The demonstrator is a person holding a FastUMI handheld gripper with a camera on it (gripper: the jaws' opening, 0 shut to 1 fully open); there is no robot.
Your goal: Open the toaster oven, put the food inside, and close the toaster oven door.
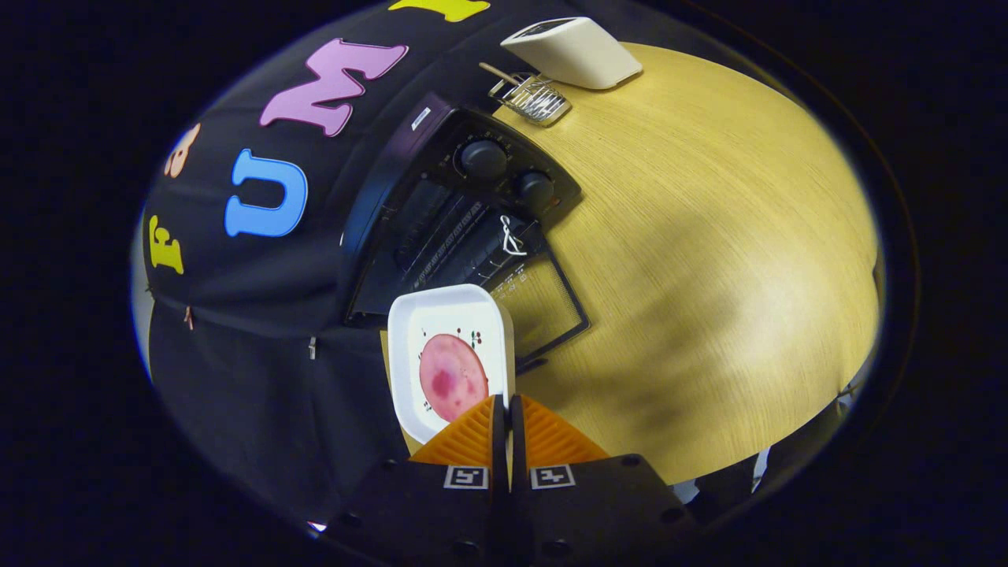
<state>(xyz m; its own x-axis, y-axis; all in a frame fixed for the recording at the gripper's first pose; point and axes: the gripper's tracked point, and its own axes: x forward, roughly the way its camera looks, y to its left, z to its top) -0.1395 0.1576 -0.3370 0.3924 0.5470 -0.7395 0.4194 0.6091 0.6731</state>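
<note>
One step done by the look of it: toaster oven [441, 220] open, door [543, 307] dropped flat onto the wooden table [709, 276], cavity dark behind it. Left to right: white tray [441, 315] with a pink round slice of food [453, 376], held in the air just ahead of the door; gripper [505, 409] clenched on the tray's near rim, fingers nearly meeting (rim pinched edge-on). Beyond, two knobs [508, 173], a wire rack [531, 98], a white appliance [575, 51]. Step in hand: carrying food in. Next, probably: level the tray, slide over the door into the cavity, release.
</note>
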